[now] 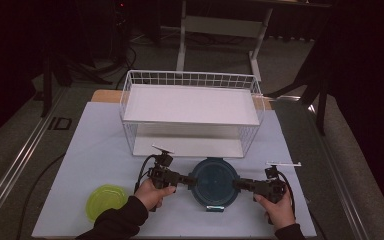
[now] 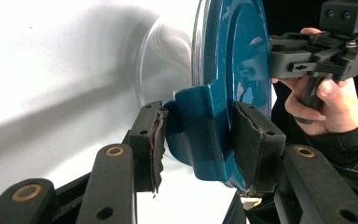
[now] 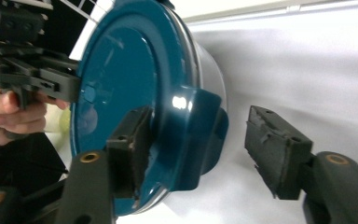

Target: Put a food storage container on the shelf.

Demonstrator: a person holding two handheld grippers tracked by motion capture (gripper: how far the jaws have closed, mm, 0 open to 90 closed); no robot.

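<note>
Between both grippers, round glossy teal lid [image 1: 213, 181] (apparently glass-bodied).

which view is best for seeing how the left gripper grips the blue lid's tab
The left gripper view: the left hand-held gripper has both pads against the lid tab. The high view shows it merely meeting the lid's edge; the right gripper view shows it beyond the lid.

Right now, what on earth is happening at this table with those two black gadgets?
A person holds a black gripper in each hand, working on a round glass container with a teal clip-on lid on the white table. The left gripper is shut on a lid clip; the right gripper straddles the opposite clip, open. A white wire shelf rack stands behind, and a lime-green lid lies at the left.
</note>
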